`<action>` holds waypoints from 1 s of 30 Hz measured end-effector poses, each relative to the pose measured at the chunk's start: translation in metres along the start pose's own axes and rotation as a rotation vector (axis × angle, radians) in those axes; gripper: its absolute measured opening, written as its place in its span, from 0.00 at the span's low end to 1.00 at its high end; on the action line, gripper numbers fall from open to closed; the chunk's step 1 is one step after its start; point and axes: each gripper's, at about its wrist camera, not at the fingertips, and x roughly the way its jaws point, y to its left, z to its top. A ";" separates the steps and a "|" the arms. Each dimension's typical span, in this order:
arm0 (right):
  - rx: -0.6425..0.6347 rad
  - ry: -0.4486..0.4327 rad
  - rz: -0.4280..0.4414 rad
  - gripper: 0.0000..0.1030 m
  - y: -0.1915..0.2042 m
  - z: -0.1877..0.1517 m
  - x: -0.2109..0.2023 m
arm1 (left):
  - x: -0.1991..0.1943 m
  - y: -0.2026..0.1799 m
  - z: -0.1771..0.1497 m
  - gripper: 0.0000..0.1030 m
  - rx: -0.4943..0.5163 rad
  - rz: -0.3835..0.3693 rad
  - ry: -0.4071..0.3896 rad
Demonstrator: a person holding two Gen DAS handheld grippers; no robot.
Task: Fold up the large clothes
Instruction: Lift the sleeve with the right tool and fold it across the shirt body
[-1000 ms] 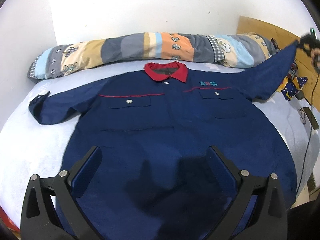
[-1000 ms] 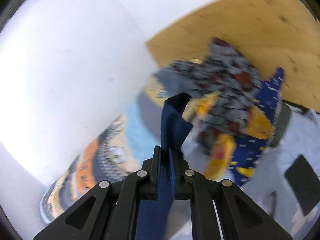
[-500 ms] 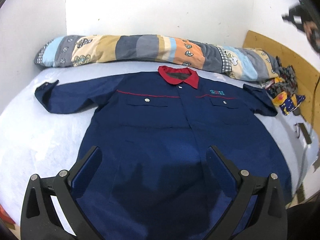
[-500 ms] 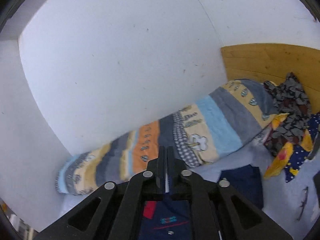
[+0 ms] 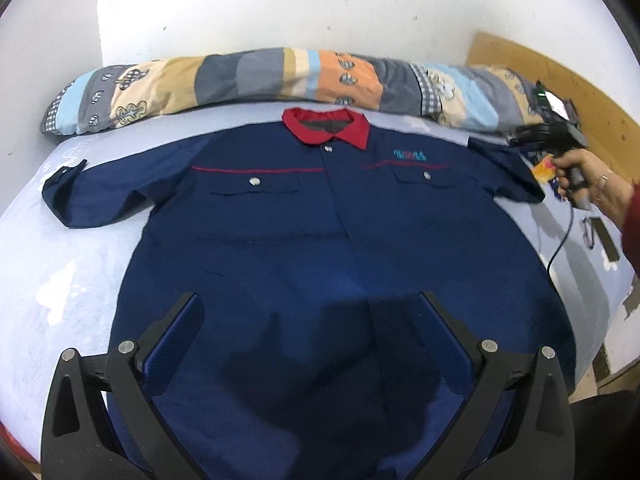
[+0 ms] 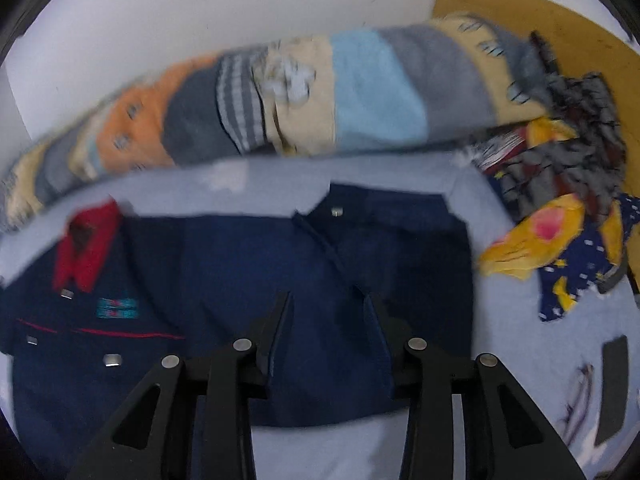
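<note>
A large navy work shirt [image 5: 320, 240] with a red collar [image 5: 326, 126] lies face up and spread flat on the bed. My left gripper [image 5: 310, 296] hovers open above the shirt's lower front, nothing between its fingers. At the right, a hand carries my right gripper [image 5: 520, 140] just above the shirt's right sleeve [image 5: 508, 176]. In the right wrist view that sleeve [image 6: 400, 248] rests flat on the sheet under my right gripper [image 6: 326, 300]. Its jaws are opening, and no cloth is pinched between them.
A long patchwork bolster [image 5: 280, 80] lies along the wall behind the collar. A heap of patterned cloth [image 6: 560, 208] sits by the wooden headboard [image 6: 540, 20]. A dark flat device [image 6: 612, 388], glasses and a cable lie on the light blue sheet [image 5: 60, 280].
The right gripper, shut on the lifted sleeve a second ago, let it go; the sleeve now lies flat. The gripper swung up, then down over the sleeve with jaws parted.
</note>
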 end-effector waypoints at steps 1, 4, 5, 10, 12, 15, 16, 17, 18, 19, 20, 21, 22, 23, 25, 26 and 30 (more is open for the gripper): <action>-0.021 0.008 -0.013 0.38 0.003 0.004 0.014 | 0.002 -0.001 0.000 1.00 0.003 -0.001 0.006; -0.075 0.015 -0.051 0.38 0.007 0.015 0.045 | 0.010 -0.003 0.000 1.00 0.003 0.003 0.031; -0.098 0.030 -0.074 0.38 0.009 0.020 0.058 | 0.013 -0.003 0.000 1.00 -0.001 0.002 0.040; -0.048 0.064 -0.096 0.06 -0.006 0.032 0.090 | 0.024 -0.006 -0.001 1.00 -0.008 -0.012 0.077; 0.037 0.027 -0.100 0.06 -0.021 0.034 0.081 | 0.025 -0.009 -0.001 1.00 -0.003 -0.016 0.081; 0.186 -0.025 -0.005 0.06 -0.046 0.030 0.056 | 0.023 -0.013 -0.001 1.00 0.012 -0.012 0.075; 0.213 -0.040 0.016 0.06 -0.051 0.029 0.048 | 0.022 -0.013 0.000 1.00 0.013 -0.012 0.073; 0.248 -0.063 0.048 0.06 -0.057 0.028 0.033 | 0.021 -0.012 0.000 1.00 0.012 -0.013 0.069; 0.265 -0.073 0.066 0.06 -0.059 0.028 0.025 | 0.019 -0.012 0.000 1.00 0.009 -0.013 0.064; 0.292 -0.091 0.104 0.06 -0.061 0.028 0.009 | 0.017 -0.011 -0.001 1.00 0.005 -0.014 0.059; 0.306 -0.104 0.132 0.06 -0.059 0.030 -0.004 | 0.015 -0.010 -0.001 1.00 0.005 -0.013 0.054; 0.318 -0.121 0.166 0.06 -0.055 0.032 -0.021 | 0.012 -0.009 -0.001 1.00 0.005 -0.011 0.049; 0.324 -0.142 0.209 0.06 -0.046 0.038 -0.040 | 0.008 -0.007 -0.002 1.00 0.004 -0.007 0.037; 0.320 -0.168 0.247 0.06 -0.035 0.043 -0.063 | 0.005 -0.007 -0.002 1.00 0.003 -0.007 0.030; 0.294 -0.212 0.303 0.06 -0.007 0.053 -0.103 | 0.000 -0.004 -0.002 1.00 0.004 -0.001 0.012; 0.273 -0.242 0.341 0.06 0.013 0.061 -0.129 | -0.003 -0.002 -0.002 1.00 0.004 0.009 0.001; 0.175 -0.322 0.455 0.06 0.095 0.088 -0.213 | -0.014 0.011 -0.002 1.00 -0.024 0.016 -0.027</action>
